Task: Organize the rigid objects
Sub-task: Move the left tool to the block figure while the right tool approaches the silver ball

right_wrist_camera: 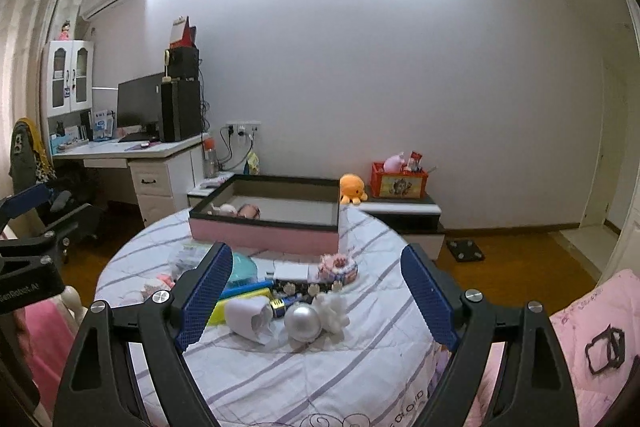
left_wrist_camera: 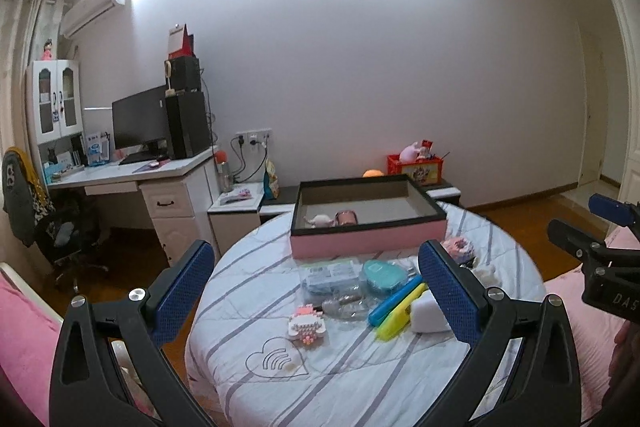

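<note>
Bed: round, striped quilt (left_wrist_camera: 360, 359); carries everything below.
Box: pink-sided tray with dark rim (left_wrist_camera: 370, 245), at the far edge of the bed. Two small items sit in its near-left corner, a pale figure and a pinkish round thing; the rest of its floor is bare.
Clutter: loose heap between the box and the near edge, well short of the box.
Plastic pack: clear, bluish contents (left_wrist_camera: 328, 277), just before the box's near wall.
Teal case: (left_wrist_camera: 380, 277), right of the pack.
Pens: blue bar (left_wrist_camera: 394, 301) and yellow bar (left_wrist_camera: 400, 321) side by side, touching; long axes run from near-left to far-right.
White block: (right_wrist_camera: 250, 319), right of the pens, partly behind the left tongs' finger in the left view.
Silver ball: (right_wrist_camera: 303, 321), touching a white coral-like piece (right_wrist_camera: 332, 311).
Pink toy: brick-built (left_wrist_camera: 307, 325), nearest the heart print.
Left tongs: (left_wrist_camera: 320, 291), wide, holding nothing, above the near edge.
Right tongs: (right_wrist_camera: 316, 287), wide, holding nothing.
Key relation: ball and white block lie straight ahead between the right tongs' fingers, below them; the right hand looks nearer to these. The pens lie ahead-right of the left tongs, aslant to their opening, so a wrist turn seems needed.
Progress (judged): early; most items not yet boxed.
</note>
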A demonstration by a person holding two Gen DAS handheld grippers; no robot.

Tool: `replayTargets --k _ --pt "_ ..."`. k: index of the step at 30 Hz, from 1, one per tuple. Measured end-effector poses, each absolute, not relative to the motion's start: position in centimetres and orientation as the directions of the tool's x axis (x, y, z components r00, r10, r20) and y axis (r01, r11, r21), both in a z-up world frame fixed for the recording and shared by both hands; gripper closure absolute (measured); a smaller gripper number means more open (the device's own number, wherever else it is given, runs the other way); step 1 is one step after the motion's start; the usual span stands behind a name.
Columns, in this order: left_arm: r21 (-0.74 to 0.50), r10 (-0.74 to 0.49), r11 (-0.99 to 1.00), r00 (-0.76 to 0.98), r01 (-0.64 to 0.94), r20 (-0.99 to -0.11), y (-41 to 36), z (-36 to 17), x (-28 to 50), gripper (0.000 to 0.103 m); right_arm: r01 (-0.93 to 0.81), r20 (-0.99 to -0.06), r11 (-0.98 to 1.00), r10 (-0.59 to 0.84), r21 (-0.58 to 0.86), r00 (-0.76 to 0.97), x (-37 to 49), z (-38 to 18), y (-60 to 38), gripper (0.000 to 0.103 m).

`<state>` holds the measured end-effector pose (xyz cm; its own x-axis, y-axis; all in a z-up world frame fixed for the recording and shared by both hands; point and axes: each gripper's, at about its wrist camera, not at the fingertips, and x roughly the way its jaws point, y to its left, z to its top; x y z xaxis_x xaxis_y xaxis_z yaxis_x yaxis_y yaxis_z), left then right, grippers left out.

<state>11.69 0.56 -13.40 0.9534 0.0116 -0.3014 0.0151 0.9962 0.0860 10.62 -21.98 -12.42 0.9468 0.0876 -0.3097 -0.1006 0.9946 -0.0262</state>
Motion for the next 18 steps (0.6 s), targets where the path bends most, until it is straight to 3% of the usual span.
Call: replayTargets --k 14,18 --pt "0.027 0.001 1.0 0.858 0.016 -0.513 3.4 -20.0 16.7 0.0 -0.079 -0.58 0.997 0.059 -0.009 0.812 18.1 -22.3 -22.5 0.015" --pt "0.038 0.022 0.999 0.835 -0.002 -0.55 4.1 -21.2 18.2 0.0 -0.095 -0.62 0.995 0.086 0.018 0.78 20.4 -24.1 -22.5 0.015"
